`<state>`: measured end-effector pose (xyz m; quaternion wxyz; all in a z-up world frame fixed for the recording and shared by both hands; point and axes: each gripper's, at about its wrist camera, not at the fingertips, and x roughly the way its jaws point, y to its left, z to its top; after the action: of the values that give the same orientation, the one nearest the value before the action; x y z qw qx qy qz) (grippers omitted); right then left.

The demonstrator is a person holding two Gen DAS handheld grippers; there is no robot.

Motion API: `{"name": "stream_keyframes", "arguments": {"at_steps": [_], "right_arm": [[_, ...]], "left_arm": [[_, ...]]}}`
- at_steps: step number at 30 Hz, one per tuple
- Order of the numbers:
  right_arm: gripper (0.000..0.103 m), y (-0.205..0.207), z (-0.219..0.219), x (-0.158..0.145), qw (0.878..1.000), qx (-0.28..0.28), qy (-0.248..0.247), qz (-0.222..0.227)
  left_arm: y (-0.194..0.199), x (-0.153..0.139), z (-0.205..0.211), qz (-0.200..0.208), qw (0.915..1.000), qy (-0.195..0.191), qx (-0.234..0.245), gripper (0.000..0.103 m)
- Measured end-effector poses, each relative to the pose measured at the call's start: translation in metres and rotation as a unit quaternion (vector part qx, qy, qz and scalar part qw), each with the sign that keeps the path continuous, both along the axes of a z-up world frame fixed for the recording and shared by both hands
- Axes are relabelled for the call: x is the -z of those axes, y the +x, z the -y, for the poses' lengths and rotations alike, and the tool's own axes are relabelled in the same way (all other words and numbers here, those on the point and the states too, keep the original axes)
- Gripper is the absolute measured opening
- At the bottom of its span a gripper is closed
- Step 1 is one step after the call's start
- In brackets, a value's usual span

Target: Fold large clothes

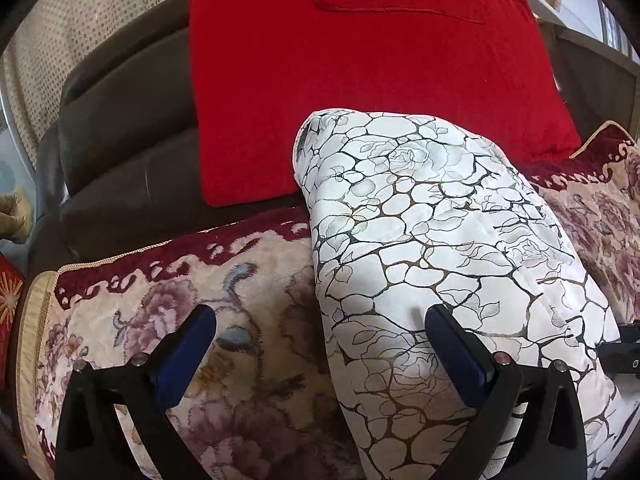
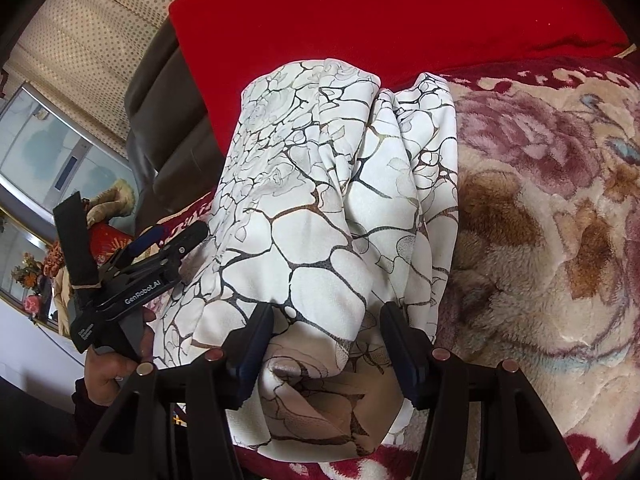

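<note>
Garment: smooth white crackle-patterned cloth (image 1: 432, 232), folded, bulging, on plush floral blanket (image 1: 224, 312).
Left tongs (image 1: 320, 332): spread, right finger on the cloth.
Right tongs (image 2: 326, 334): pinching the cloth's six-o'clock fold.

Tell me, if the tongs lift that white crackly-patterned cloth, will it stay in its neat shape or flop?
Probably flop. The white patterned cloth already sags in soft folds and drapes over the flowery blanket, so it looks limp, not stiff. It seems thin and likely light. Its smooth, slightly shiny surface may slip between the right tongs, so the stacked folds could slide apart.

One white patterned garment (image 1: 440, 240); one red cushion (image 1: 360, 80); one floral blanket (image 1: 200, 320) — two grippers (image 1: 320, 344).
</note>
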<state>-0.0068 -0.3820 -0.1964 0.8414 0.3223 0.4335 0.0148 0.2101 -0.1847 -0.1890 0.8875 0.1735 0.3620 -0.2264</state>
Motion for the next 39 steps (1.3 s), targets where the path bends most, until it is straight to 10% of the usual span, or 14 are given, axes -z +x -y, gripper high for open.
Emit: {"name": "stream_keyframes", "arguments": {"at_steps": [29, 39], "right_arm": [[0.07, -0.01, 0.018, -0.018, 0.999, 0.013, 0.033, 0.033], [0.076, 0.006, 0.049, -0.012, 0.996, 0.063, 0.051, 0.022]], "left_arm": [[-0.009, -0.006, -0.004, 0.0, 0.9999, -0.004, 0.011, 0.103], [0.008, -0.008, -0.023, -0.131, 0.9825, -0.117, 0.062, 0.103]]}}
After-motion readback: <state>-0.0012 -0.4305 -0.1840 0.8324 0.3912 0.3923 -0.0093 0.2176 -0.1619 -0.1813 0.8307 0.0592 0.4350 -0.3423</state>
